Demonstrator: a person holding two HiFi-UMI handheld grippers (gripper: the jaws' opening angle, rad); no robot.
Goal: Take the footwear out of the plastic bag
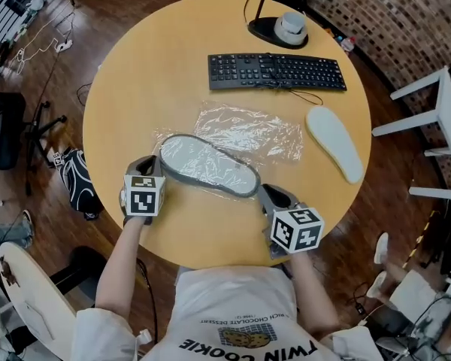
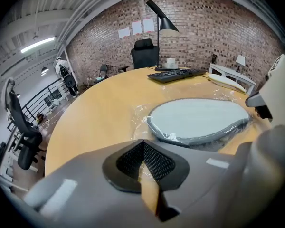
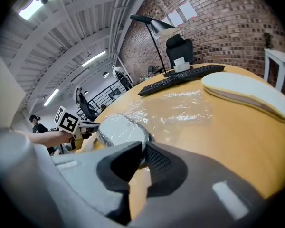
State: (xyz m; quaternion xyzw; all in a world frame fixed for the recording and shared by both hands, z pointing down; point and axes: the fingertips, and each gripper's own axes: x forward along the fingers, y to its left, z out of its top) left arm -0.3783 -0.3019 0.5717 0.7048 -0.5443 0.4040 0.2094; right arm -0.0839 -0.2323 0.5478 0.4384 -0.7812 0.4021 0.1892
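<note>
Brick wall (image 1: 395, 21) and dark floorboards ring the round wooden table (image 1: 135, 81), where a grey-rimmed slipper (image 1: 209, 164) lies sole up at the front edge, wrapped in its clear plastic bag (image 1: 267, 135), whose loose film trails toward the keyboard (image 1: 276, 71). Its bare mate (image 1: 334, 141) lies well apart on the right, out of any bag. The left gripper (image 2: 142, 145) has its jaws together just short of one end of the slipper; whether film is caught there I cannot tell. The right gripper (image 3: 141, 149) sits at the other end, closed to a sliver with what looks like film nipped between its pads. To do this well, I judge one gripper should pin only the film while the other takes the slipper's rim through the bag's mouth and draws it out low and level; pinching shoe and film together would simply drag both. On the shirt (image 1: 240, 307), upside down, reads "TWIN COOKIE" with a smaller line including "CHOCOLATE DESSERT". Marker cubes (image 1: 143, 194) show only black-and-white squares; keyboard legends are too small to read.
</note>
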